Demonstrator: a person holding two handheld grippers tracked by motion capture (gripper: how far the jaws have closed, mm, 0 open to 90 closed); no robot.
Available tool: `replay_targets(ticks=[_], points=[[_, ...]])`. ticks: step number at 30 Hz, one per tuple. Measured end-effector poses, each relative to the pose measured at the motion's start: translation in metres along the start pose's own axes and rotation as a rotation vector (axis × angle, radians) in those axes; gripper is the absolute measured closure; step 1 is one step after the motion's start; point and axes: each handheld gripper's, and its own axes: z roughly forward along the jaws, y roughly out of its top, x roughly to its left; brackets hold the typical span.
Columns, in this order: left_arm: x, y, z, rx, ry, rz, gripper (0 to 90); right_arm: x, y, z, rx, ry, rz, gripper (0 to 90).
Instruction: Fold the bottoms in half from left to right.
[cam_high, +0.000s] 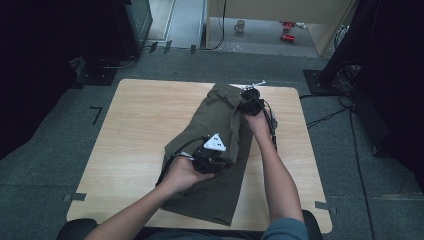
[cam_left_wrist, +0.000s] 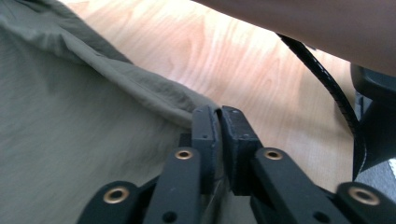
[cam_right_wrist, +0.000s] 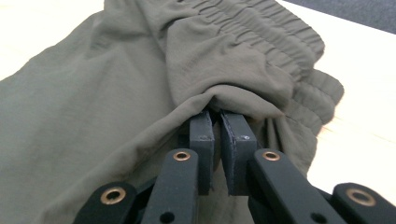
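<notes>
Olive shorts (cam_high: 215, 150) on table (cam_high: 135, 125), pinched by left hand-held gripper (cam_left_wrist: 219, 114) and right hand-held gripper (cam_right_wrist: 217, 116)

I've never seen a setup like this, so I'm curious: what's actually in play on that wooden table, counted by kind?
Olive-green shorts: 1
Hand-held grippers: 2, the left gripper and the right gripper, each pinching the fabric
Total: 3
</notes>
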Motion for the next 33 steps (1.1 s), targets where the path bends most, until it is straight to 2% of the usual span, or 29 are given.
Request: replay_targets(ticks=[1, 3, 5, 7, 8, 9, 10, 13, 16, 17, 18, 19, 20, 22, 23, 24, 25, 27, 28, 29, 30, 32, 33], points=[[-0.003, -0.002, 0.003, 0.003, -0.008, 0.016, 81.1, -0.002, -0.003, 0.000, -0.008, -0.004, 0.004, 79.9], [-0.003, -0.002, 0.004, 0.008, -0.009, 0.019, 78.3, -0.003, -0.005, 0.000, -0.019, -0.011, 0.005, 78.2], [-0.004, -0.002, 0.002, 0.011, -0.016, 0.017, 71.3, -0.009, -0.008, -0.002, -0.009, 0.013, 0.018, 74.3], [-0.004, -0.001, -0.003, -0.003, -0.018, 0.023, 69.4, -0.011, -0.009, -0.003, -0.011, 0.015, 0.034, 73.2], [-0.002, 0.000, -0.011, -0.019, -0.007, 0.035, 67.5, -0.013, -0.012, -0.007, -0.051, 0.023, 0.048, 73.0], [-0.002, 0.000, -0.011, -0.019, -0.007, 0.035, 66.5, -0.014, -0.012, -0.010, -0.070, 0.021, 0.041, 71.9], [0.000, 0.002, -0.020, -0.031, 0.006, 0.040, 66.0, -0.015, -0.012, -0.013, -0.085, 0.022, 0.041, 71.6], [0.004, 0.004, -0.028, -0.043, 0.025, 0.047, 65.8, -0.019, -0.012, -0.022, -0.112, 0.034, 0.055, 71.0], [0.017, 0.005, -0.038, -0.054, 0.050, 0.042, 67.1, -0.019, -0.013, -0.030, -0.130, 0.043, 0.055, 73.9], [0.027, 0.003, -0.042, -0.055, 0.061, 0.025, 68.3, -0.019, -0.013, -0.032, -0.135, 0.049, 0.054, 75.5], [0.027, 0.003, -0.042, -0.055, 0.061, 0.025, 69.2, -0.018, -0.014, -0.034, -0.139, 0.052, 0.049, 77.3], [0.033, 0.002, -0.043, -0.056, 0.063, 0.011, 69.2, -0.018, -0.014, -0.034, -0.139, 0.052, 0.049, 77.3], [0.045, -0.001, -0.045, -0.057, 0.071, -0.008, 72.0, -0.016, -0.015, -0.036, -0.128, 0.066, 0.050, 79.4], [0.050, -0.003, -0.045, -0.052, 0.081, -0.013, 73.5, -0.014, -0.016, -0.038, -0.118, 0.074, 0.043, 80.9], [0.059, -0.006, -0.046, -0.045, 0.093, -0.021, 74.2, -0.012, -0.017, -0.039, -0.128, 0.075, 0.039, 81.5], [0.059, -0.006, -0.046, -0.045, 0.093, -0.021, 74.9, -0.012, -0.017, -0.039, -0.128, 0.075, 0.039, 81.5], [0.068, -0.010, -0.046, -0.044, 0.116, -0.010, 75.9, -0.009, -0.019, -0.041, -0.136, 0.077, 0.032, 82.4], [0.072, -0.012, -0.046, -0.041, 0.118, -0.012, 76.3, -0.008, -0.020, -0.042, -0.135, 0.082, 0.029, 82.4], [0.082, -0.016, -0.045, -0.038, 0.129, -0.025, 76.9, -0.005, -0.022, -0.044, -0.143, 0.092, 0.026, 82.4], [0.082, -0.016, -0.045, -0.038, 0.129, -0.025, 77.0, -0.004, -0.023, -0.045, -0.139, 0.098, 0.022, 82.4], [0.092, -0.020, -0.045, -0.034, 0.133, -0.046, 77.0, -0.003, -0.024, -0.045, -0.135, 0.107, 0.024, 82.2], [0.096, -0.022, -0.044, -0.034, 0.138, -0.051, 77.0, -0.001, -0.026, -0.046, -0.136, 0.116, 0.024, 82.0], [0.100, -0.024, -0.043, -0.031, 0.142, -0.052, 77.0, 0.003, -0.031, -0.048, -0.163, 0.117, 0.013, 81.9]])
